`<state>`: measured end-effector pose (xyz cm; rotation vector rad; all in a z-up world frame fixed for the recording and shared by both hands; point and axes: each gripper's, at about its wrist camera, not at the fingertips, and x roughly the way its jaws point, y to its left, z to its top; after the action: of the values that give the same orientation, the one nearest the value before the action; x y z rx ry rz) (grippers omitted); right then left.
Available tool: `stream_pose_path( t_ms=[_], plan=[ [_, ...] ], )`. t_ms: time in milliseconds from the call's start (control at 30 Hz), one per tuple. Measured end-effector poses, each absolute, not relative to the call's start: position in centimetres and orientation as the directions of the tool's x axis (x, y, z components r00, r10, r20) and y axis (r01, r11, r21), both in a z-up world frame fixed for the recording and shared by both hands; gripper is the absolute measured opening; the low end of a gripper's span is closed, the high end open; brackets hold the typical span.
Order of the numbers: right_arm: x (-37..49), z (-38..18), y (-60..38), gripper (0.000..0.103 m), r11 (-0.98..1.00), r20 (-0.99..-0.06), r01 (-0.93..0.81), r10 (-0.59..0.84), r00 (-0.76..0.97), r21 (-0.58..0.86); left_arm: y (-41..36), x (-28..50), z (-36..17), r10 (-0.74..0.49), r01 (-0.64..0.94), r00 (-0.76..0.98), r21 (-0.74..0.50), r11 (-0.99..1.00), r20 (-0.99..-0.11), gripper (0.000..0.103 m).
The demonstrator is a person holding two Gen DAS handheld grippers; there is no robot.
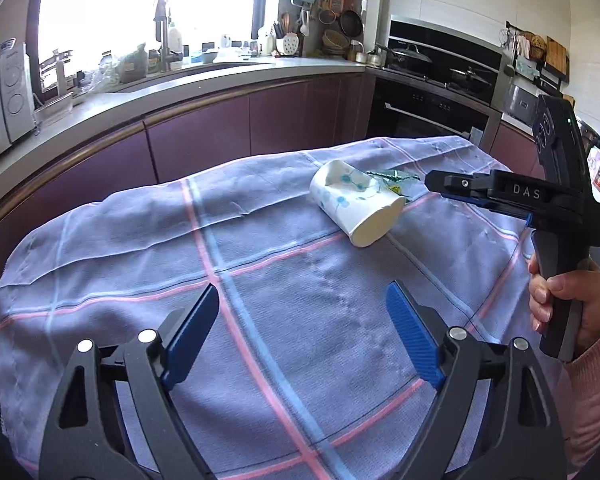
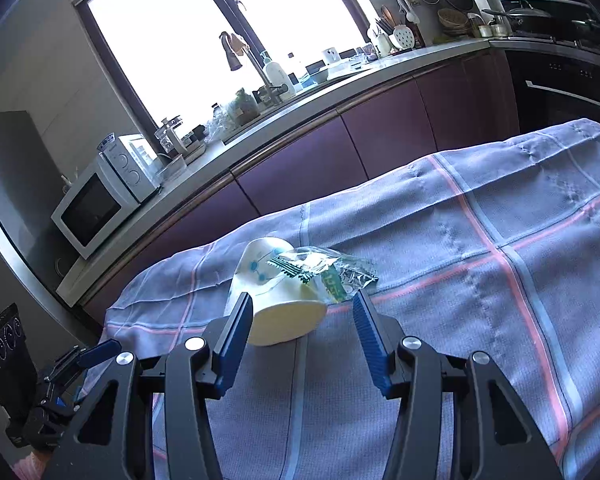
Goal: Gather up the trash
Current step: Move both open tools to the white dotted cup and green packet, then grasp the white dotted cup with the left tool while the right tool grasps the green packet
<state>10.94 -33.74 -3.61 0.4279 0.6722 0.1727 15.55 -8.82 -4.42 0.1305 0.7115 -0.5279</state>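
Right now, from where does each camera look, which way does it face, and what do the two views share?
Left wrist: on the left claw, looking down across the purple checked tablecloth toward the counter; shows its open blue fingers, the right claw and a hand.
Right wrist: on the right claw, facing the tipped white paper cup; the left claw shows low left.
Shared: cup, clear green-printed wrapper, tablecloth.

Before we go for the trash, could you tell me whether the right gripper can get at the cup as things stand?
Probably yes: the right gripper is open, the tipped cup lies just ahead, nothing between; the wrapper rests against it.
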Motion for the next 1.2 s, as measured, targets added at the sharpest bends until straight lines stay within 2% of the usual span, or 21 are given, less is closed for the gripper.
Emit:
stream_pose_path(
  t_ms=[433,533,667,800,900,967,1033,1200],
  plan=[
    [14.0,-3.9,-35.2,0.05,0.871,-0.562,0.006,0.311,0.766,0.491,-15.9,21.0,-5.7,-0.396,0.53,0.594,-0.029,0.847,-0.701,0.064],
    [14.6,-3.9,-35.4,0.056,0.867,-0.567,0.004,0.323,0.758,0.499,-16.7,21.9,-6.0,-0.388,0.524,0.587,-0.031,0.851,-0.711,0.061],
    [15.9,-4.3,-35.0,0.056,0.878,-0.595,-0.001,0.325,0.735,0.478,-17.3,22.6,-6.2,-0.383,0.525,0.581,-0.029,0.851,-0.718,0.056],
    [16.5,-5.1,-35.0,0.054,0.88,-0.62,-0.003,0.337,0.708,0.475,-17.6,22.9,-6.3,-0.391,0.536,0.568,-0.035,0.844,-0.725,0.041],
    [16.3,-5.5,-35.1,0.043,0.871,-0.619,-0.01,0.357,0.699,0.491,-17.5,23.1,-6.4,-0.397,0.538,0.555,-0.049,0.841,-0.73,0.021],
    [16.2,-5.6,-35.2,0.036,0.868,-0.616,-0.017,0.366,0.697,0.496,-17.3,23.1,-6.5,-0.402,0.539,0.555,-0.053,0.84,-0.728,0.016],
    [16.1,-5.5,-35.2,0.033,0.868,-0.615,-0.025,0.371,0.696,0.495,-17.0,22.9,-6.6,-0.408,0.542,0.551,-0.06,0.839,-0.728,0.011],
    [15.3,-5.3,-35.4,0.021,0.87,-0.613,-0.035,0.374,0.695,0.491,-16.3,21.7,-6.2,-0.412,0.546,0.57,-0.047,0.837,-0.711,0.009]
  ],
)
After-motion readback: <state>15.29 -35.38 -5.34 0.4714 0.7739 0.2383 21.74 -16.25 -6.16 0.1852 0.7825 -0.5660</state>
